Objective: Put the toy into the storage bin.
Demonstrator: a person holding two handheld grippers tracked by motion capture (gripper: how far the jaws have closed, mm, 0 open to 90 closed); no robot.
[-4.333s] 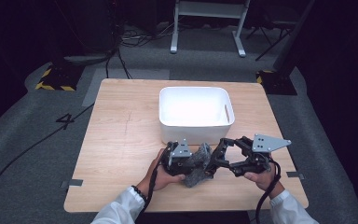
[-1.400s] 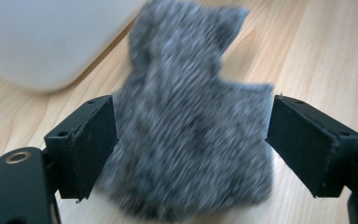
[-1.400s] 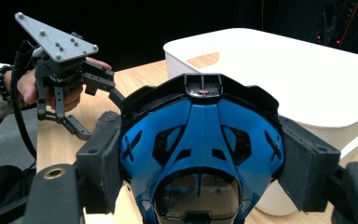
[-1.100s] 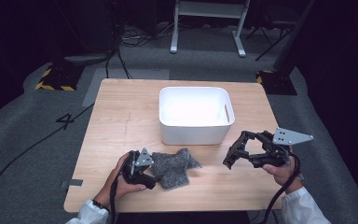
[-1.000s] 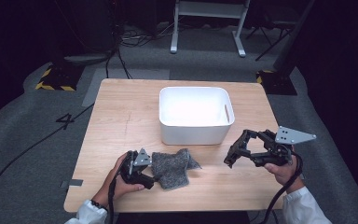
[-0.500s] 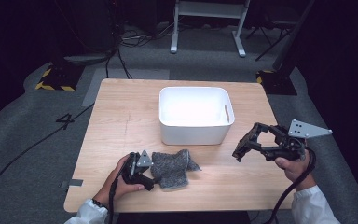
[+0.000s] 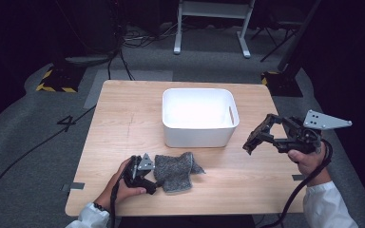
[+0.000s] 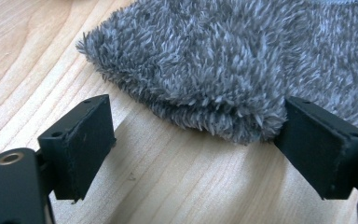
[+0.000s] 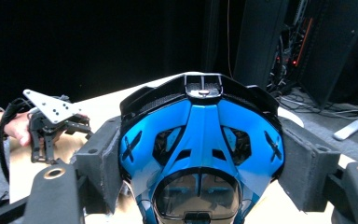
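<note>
Toy car [image 9: 200, 154], blue, clamped in right gripper [image 7: 256, 137], lifted at the bin's [image 7: 197, 137] four o'clock, not yet inside. Left gripper [image 8: 196, 144] gapes, empty, beside cloth [image 7: 173, 166].

The fluffy grey fleece cloth [image 8: 233, 60] is shaggy on the matt, grained light wooden table [image 7: 123, 118]; the blue-and-black plastic toy [image 9: 200, 140] shines glossy.

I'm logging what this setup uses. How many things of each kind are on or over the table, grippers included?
Grey fluffy cloth: 1
White bin: 1
Blue-and-black helmet-shaped piece: 1
Grippers: 2, the left gripper and the right gripper
Total: 5
</note>
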